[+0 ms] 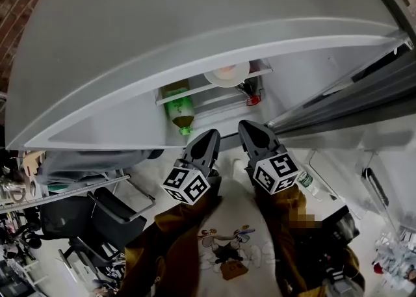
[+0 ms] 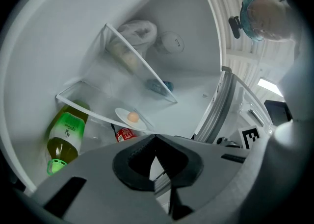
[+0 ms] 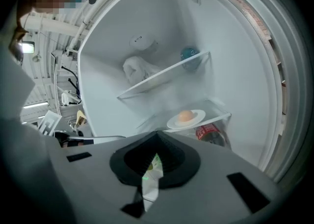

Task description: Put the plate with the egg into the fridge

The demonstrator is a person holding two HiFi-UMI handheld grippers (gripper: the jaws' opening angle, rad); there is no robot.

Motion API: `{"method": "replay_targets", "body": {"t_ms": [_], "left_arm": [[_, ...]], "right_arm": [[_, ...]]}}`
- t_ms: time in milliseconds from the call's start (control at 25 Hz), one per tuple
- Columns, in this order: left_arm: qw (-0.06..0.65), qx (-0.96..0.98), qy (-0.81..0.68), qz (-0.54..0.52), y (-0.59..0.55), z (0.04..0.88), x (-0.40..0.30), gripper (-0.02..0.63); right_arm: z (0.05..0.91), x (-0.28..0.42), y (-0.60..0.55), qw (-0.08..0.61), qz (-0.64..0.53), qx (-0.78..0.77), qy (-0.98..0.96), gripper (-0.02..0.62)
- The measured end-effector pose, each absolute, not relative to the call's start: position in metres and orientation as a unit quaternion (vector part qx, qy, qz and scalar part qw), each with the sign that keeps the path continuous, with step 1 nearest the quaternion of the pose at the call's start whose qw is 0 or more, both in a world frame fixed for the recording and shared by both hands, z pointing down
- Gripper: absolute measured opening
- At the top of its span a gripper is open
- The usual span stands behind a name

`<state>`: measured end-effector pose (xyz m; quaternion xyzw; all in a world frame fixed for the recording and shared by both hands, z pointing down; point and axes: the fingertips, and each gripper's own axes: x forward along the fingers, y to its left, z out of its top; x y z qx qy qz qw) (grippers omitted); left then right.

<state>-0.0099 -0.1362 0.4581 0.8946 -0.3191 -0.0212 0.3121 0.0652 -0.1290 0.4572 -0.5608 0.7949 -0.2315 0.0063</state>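
Observation:
A white plate point(image 1: 224, 81) with a tan egg point(image 1: 227, 70) on it rests on the lower glass shelf point(image 1: 195, 97) inside the open fridge. In the right gripper view the plate point(image 3: 197, 115) and egg point(image 3: 185, 115) lie just past my right gripper point(image 3: 157, 134), which is shut with nothing in it. In the left gripper view the plate point(image 2: 121, 115) with the egg point(image 2: 133, 116) lies beyond my left gripper point(image 2: 156, 137), also shut and empty. In the head view the left gripper point(image 1: 207, 138) and the right gripper point(image 1: 250, 130) hang side by side in front of the fridge, apart from the plate.
A green bottle point(image 2: 66, 135) lies under the shelf at the left, with a red can point(image 3: 211, 134) beneath the plate. The upper shelf holds a white bag point(image 3: 135, 68) and a blue thing point(image 3: 189, 54). The fridge door point(image 1: 351, 94) stands open at the right. A black chair point(image 1: 97, 218) is low on the left.

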Motion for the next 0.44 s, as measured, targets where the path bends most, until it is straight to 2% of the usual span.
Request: {"method": "replay_targets", "body": {"t_ms": [440], "left_arm": [[0.312,0.905,-0.289,0.006,-0.111,0.467,-0.004,0.008]], "right_arm": [[0.457,0.097,-0.125,-0.049,-0.176,-0.605,0.775,0.006]]}}
